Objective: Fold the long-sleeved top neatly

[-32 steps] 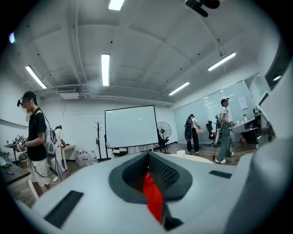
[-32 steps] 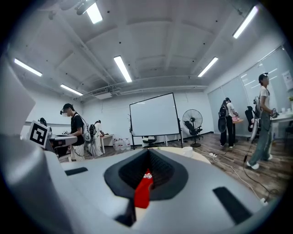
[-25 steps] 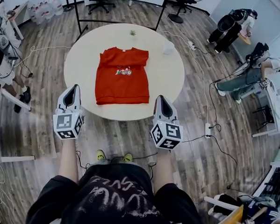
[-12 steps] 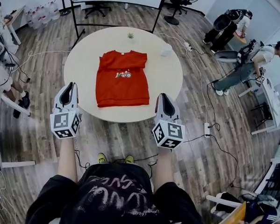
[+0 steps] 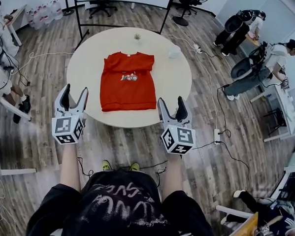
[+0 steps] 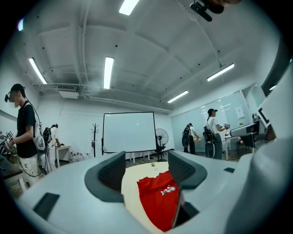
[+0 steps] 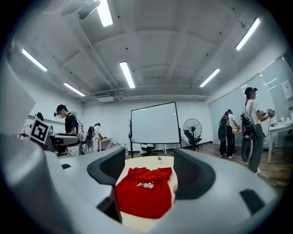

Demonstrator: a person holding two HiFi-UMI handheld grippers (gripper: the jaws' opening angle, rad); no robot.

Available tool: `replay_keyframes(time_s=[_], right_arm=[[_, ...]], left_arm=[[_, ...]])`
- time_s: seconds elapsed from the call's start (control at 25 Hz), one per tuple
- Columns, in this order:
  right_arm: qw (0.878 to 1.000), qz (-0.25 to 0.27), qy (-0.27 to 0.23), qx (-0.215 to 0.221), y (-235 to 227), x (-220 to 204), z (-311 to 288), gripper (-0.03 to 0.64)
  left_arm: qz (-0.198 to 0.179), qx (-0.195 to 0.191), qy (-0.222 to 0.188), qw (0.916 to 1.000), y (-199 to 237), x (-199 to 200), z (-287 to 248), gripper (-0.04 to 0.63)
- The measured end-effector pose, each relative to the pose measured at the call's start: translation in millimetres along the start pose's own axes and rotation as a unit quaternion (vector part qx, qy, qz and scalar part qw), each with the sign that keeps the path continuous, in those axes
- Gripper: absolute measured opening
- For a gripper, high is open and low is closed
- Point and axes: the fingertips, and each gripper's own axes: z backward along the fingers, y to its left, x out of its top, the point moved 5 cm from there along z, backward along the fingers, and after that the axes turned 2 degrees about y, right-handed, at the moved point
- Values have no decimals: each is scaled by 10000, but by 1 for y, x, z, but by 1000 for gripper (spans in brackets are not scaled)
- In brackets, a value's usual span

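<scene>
A red long-sleeved top (image 5: 128, 81) lies flat on the round cream table (image 5: 176, 77), sleeves folded in, a small printed motif on its chest. In the gripper views the top (image 6: 158, 201) (image 7: 144, 197) shows between the jaws, farther off on the table. My left gripper (image 5: 74, 93) hovers off the table's near-left edge, level, jaws opening with nothing between them. My right gripper (image 5: 171, 104) hovers off the near-right edge, jaws also opening and empty. Neither touches the top.
A small plant (image 5: 137, 37) and a white object (image 5: 174, 52) sit at the table's far side. A black frame (image 5: 119, 2) stands behind it. Cables and a power strip (image 5: 216, 136) lie on the wooden floor at right. People stand at both sides of the room.
Both grippers' jaws, shut in the earlier frames, now stand spread apart. The hands have stayed in about the same place before the table.
</scene>
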Motion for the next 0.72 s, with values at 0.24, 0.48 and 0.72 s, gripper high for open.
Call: replay_keyframes(time_s=[0.24, 0.48, 0.72], right_arm=[[9999, 47, 67, 60, -3, 0, 2, 345], [9987, 333, 331, 181, -4, -6, 1, 345], [9868, 1241, 885, 545, -1, -24, -7, 345]], left_arm=[[-67, -48, -21, 10000, -4, 4, 2, 311], [-558, -175, 208, 9981, -10, 1, 0, 313], [-1833, -722, 821, 9770, -30, -13, -16, 313]])
